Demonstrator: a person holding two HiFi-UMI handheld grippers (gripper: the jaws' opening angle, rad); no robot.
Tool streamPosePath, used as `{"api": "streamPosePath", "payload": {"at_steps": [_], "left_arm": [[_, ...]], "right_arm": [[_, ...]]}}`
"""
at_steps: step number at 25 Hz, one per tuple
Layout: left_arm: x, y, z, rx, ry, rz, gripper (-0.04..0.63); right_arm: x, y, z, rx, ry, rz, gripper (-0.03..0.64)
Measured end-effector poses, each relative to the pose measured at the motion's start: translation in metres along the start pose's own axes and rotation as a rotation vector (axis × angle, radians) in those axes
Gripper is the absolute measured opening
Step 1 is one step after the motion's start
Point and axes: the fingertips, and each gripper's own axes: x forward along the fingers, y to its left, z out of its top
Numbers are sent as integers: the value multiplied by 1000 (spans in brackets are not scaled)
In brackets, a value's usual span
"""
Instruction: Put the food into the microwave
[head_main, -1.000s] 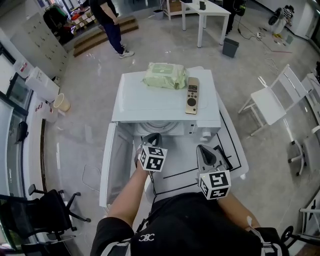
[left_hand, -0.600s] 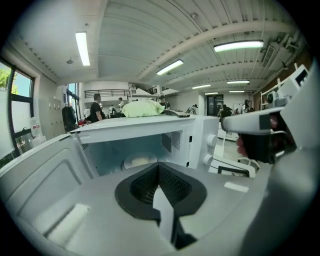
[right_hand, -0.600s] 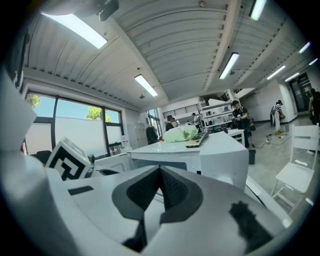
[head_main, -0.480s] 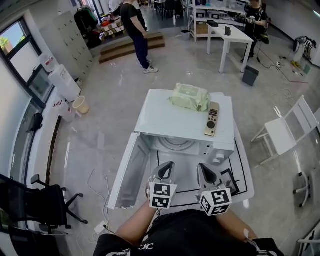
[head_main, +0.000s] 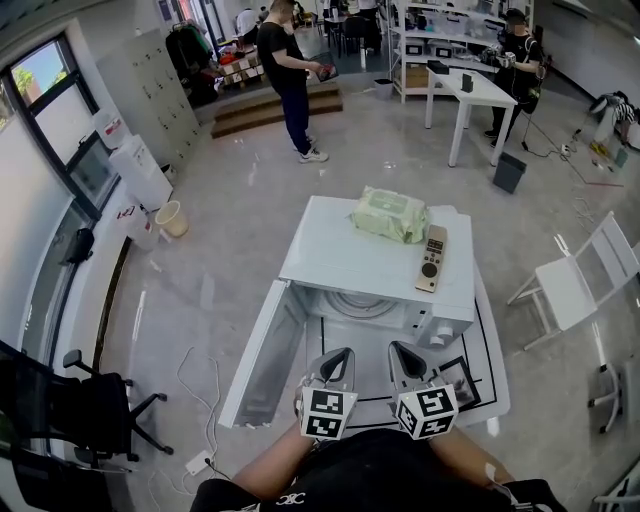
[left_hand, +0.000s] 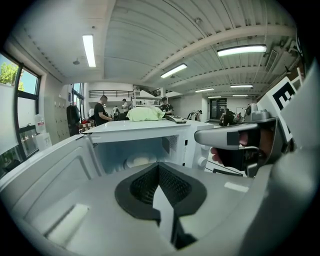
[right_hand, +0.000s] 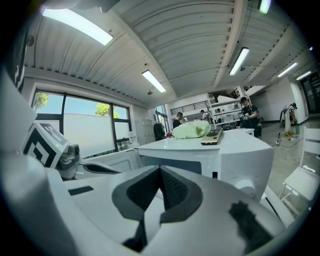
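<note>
The white microwave (head_main: 345, 255) stands on a low white table (head_main: 484, 372) with its door (head_main: 262, 352) swung open to the left. In the left gripper view, something pale and round (left_hand: 139, 160) lies on the floor of the cavity (left_hand: 125, 150); I cannot tell whether it is food or a turntable. My left gripper (head_main: 338, 358) and right gripper (head_main: 402, 352) hover side by side just in front of the opening. Both are shut with nothing between the jaws (left_hand: 159, 176) (right_hand: 160, 183). Each gripper view shows the other gripper: the right one (left_hand: 240, 142), the left one (right_hand: 55, 150).
A green pack of wipes (head_main: 390, 213) and a remote control (head_main: 433, 258) lie on the microwave's top. A white folding chair (head_main: 575, 285) stands to the right and a black office chair (head_main: 85, 420) to the left. A person (head_main: 290, 75) stands further back.
My left gripper has drawn back from the cavity mouth, and both grippers have come closer together in front of the microwave. The head view has lifted, showing more of the room.
</note>
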Motion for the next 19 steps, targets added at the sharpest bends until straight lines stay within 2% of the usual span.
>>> {"api": "streamPosePath", "payload": {"at_steps": [6,19], "left_arm": [[7,-1,3,17,0,-7,8],[6,7,-7,-18,30,-17,9]], "right_arm": [[1,-3,3,5,-6,-7,8],[1,3,-2,7,8,-7,8]]}}
